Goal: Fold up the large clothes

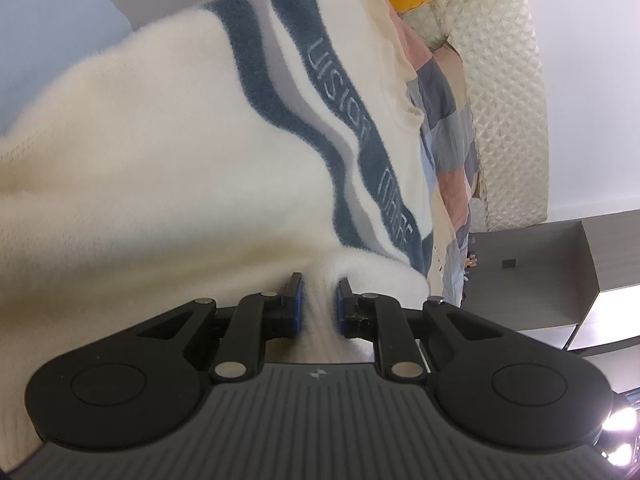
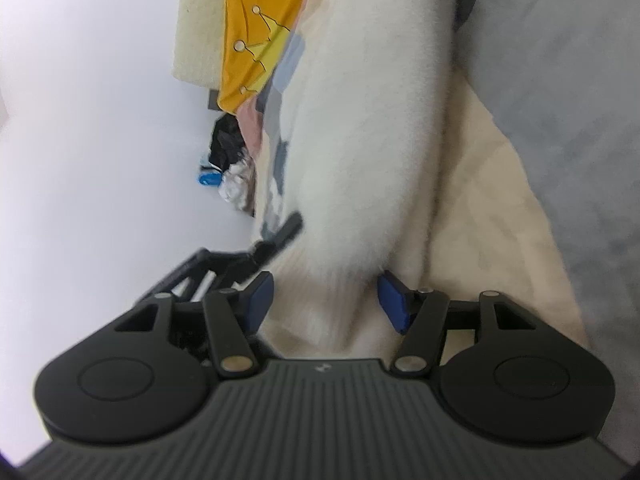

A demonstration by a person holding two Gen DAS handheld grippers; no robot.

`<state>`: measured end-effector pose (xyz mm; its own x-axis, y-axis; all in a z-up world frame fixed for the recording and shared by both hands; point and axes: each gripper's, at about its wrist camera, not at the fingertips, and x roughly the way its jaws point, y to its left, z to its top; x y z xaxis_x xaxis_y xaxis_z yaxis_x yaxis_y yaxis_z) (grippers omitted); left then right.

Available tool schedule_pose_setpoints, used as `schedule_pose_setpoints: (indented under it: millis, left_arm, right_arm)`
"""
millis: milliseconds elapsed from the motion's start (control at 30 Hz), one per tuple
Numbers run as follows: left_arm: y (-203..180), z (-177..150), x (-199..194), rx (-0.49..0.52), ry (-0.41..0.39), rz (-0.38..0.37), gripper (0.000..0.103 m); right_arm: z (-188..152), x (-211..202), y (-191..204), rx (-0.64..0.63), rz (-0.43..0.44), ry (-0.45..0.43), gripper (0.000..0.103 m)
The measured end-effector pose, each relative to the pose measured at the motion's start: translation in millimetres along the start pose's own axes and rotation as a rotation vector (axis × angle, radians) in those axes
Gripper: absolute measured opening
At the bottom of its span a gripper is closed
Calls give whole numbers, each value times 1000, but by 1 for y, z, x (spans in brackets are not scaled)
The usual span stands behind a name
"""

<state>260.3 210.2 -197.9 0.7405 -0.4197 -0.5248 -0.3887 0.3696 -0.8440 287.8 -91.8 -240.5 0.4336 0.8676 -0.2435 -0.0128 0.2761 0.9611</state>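
Orange pillow [image 2: 256,40] sits against a cream quilted headboard [image 1: 504,92], patchwork bedding [image 1: 448,120] below it, grey shelf unit [image 1: 560,264] off beside.

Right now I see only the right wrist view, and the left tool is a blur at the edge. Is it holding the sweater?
Observer: Yes. In the left wrist view, the left tool is shut on a fold of the cream sweater.
Operator: What marks the side facing that camera?
Observer: A wavy blue-grey stripe, with stitched letters on the band beside it.
Operator: What stands behind the sweater?
Observer: A grey shelf unit by the wall.
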Motion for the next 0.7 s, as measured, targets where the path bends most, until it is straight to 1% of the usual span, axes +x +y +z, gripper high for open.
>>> schedule_pose_setpoints:
  millis: [33,100,133,167,267,300,400,467,533,633,700]
  left_arm:
    - [0,-1,-1,7,-6,-2,18]
    - [-2,-4,-3,16,-11,-10,18]
    - [-2,-5,-4,25,-9,-12,19]
    - [-5,-6,-5,37,-5,-18,19]
    - [-15,-13,-13,71,12,-56,19]
    - [-19,-17,-15,98,17,-68,22]
    - [-35,-33,-25,201,20,-100,26]
    - [-48,-46,-31,282,37,-132,27]
    - [-58,-59,-37,335,51,-158,27]
    - [-64,-75,-42,360,99,-223,27]
    - [-66,-85,-42,391,117,-221,28]
  right_arm:
    - [1,4,0,1,20,9,47]
    - [5,6,1,-12,31,-1,26]
    - [7,4,3,-15,25,-5,21]
    - [8,1,7,-28,8,-9,13]
    - [8,-18,30,-137,-44,-28,11]
    - [8,-24,39,-169,-60,-35,10]
    - [10,-48,71,-266,-106,-50,10]
    - [10,-67,92,-330,-152,-67,10]
    - [11,-90,107,-371,-201,-89,10]
    - [13,-122,118,-418,-319,-96,10]
    - [13,-136,116,-426,-409,-88,9]
